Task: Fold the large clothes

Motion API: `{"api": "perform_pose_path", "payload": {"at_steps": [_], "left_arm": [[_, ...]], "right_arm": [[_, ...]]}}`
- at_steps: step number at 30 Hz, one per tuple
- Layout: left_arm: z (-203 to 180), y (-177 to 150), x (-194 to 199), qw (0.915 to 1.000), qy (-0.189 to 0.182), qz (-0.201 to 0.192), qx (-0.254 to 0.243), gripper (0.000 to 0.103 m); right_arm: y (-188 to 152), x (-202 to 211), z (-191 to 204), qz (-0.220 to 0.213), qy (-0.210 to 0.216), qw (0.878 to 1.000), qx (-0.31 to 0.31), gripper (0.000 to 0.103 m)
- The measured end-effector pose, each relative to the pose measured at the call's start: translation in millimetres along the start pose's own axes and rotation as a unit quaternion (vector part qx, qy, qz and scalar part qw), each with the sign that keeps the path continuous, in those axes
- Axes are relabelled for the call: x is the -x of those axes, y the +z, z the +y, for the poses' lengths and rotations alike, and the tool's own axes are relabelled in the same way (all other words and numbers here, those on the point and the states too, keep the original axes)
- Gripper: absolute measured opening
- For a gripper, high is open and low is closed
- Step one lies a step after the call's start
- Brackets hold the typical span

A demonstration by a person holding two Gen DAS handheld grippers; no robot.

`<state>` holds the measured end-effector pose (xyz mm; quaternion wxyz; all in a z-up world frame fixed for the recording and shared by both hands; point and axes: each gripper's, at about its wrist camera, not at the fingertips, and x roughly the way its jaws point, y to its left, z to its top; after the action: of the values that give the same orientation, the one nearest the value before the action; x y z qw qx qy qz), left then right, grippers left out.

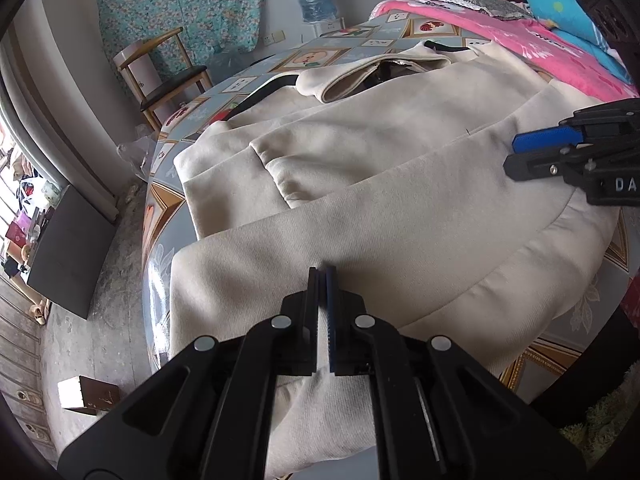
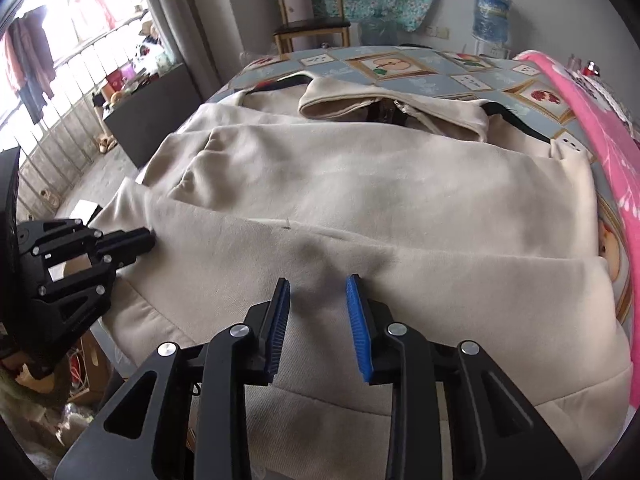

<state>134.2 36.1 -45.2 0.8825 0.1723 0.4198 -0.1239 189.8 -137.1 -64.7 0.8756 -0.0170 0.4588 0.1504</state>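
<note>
Cream coat [image 1: 400,184], large, lying spread across the patterned tablecloth [image 1: 320,58], its collar at the far end from both tools and its hem hanging over the near table edge beneath them. Left gripper [image 1: 323,276] is pointing steeply downward over the near hem, its jaws standing together and pinching a ridge of the coat's fabric that is rising between the pads; in the right wrist view the same tool [image 2: 150,236] is showing at the left edge, tip pressing into the cloth. Right gripper [image 2: 318,284] is angling down over the coat to the right of the left one, its blue pads [image 2: 358,320] standing apart with only flat cloth below them, nothing between them. The hands carrying both tools are lying out of view. The coat's lining inside the collar is too dark to make out. A pink blanket [image 1: 520,40] is being cut off by the frame edge beyond the right tool.
</note>
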Motion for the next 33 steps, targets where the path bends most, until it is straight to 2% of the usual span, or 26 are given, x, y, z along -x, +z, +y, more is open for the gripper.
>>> {"api": "perform_pose_path", "payload": {"at_steps": [10,16,20,23,27,30,33], "left_arm": [[0,0,2,1.0,-0.005,-0.002,0.003,0.006],[5,-1,9,0.9998,-0.019,-0.006,0.006,0.006],[4,6,36,0.9982,-0.03,-0.051,-0.001,0.006],[-9,18,43,0.9961,-0.054,-0.068,-0.013,0.006],[-36,30,24,0.9943,-0.094,-0.041,-0.029,0.006],[-45,33,1,0.9917,-0.127,-0.008,-0.017,0.006],[-47,32,-8,0.9909,-0.135,0.0,-0.004,0.006]], "right_arm": [[9,-10,-3,-0.013,0.001,1.0,-0.019,0.028],[9,-13,2,-0.015,-0.014,1.0,-0.011,0.028],[11,-14,-7,-0.015,0.008,0.999,-0.036,0.028],[15,-18,-14,-0.013,0.026,0.998,-0.06,0.028],[18,-21,-23,-0.011,0.046,0.995,-0.089,0.028],[18,-21,-28,-0.011,0.06,0.992,-0.107,0.028],[17,-12,-40,-0.021,0.055,0.99,-0.125,0.028]]}}
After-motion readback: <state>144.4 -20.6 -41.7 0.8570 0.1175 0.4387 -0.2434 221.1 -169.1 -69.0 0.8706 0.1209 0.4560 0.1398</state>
